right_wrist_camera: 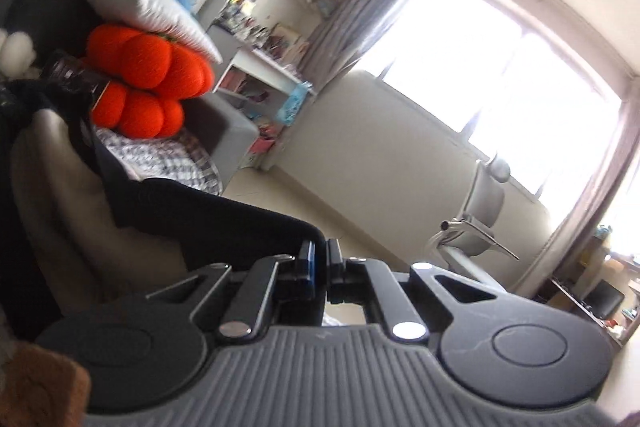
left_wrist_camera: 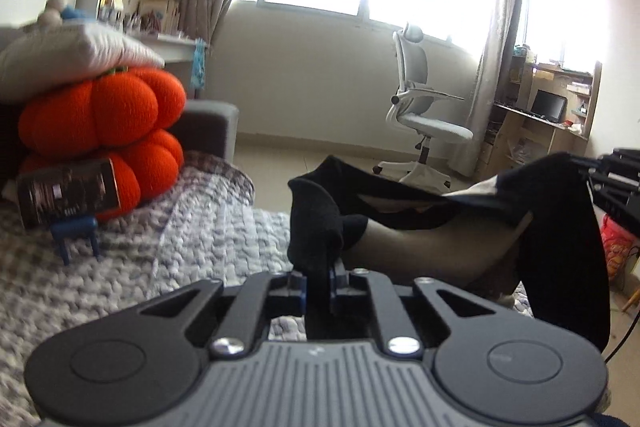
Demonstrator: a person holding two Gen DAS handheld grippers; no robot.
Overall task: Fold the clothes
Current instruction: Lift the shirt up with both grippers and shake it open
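Observation:
A black garment with a pale beige inside (left_wrist_camera: 400, 203) hangs stretched in the air between my two grippers. My left gripper (left_wrist_camera: 320, 273) is shut on one black corner of it, which bunches above the jaws. My right gripper shows at the right edge of the left wrist view (left_wrist_camera: 612, 171), holding the other end. In the right wrist view my right gripper (right_wrist_camera: 319, 259) is shut on a black edge of the garment (right_wrist_camera: 224, 223), which runs off to the left, its beige side (right_wrist_camera: 60, 195) sagging below.
A grey checked blanket (left_wrist_camera: 168, 239) covers the sofa below. Orange pumpkin cushions (left_wrist_camera: 104, 123) under a white pillow (left_wrist_camera: 72, 55) sit at the left, beside a dark bottle (left_wrist_camera: 68, 199) on a small blue stool (left_wrist_camera: 78, 231). An office chair (left_wrist_camera: 420, 111) and desk (left_wrist_camera: 548, 123) stand beyond.

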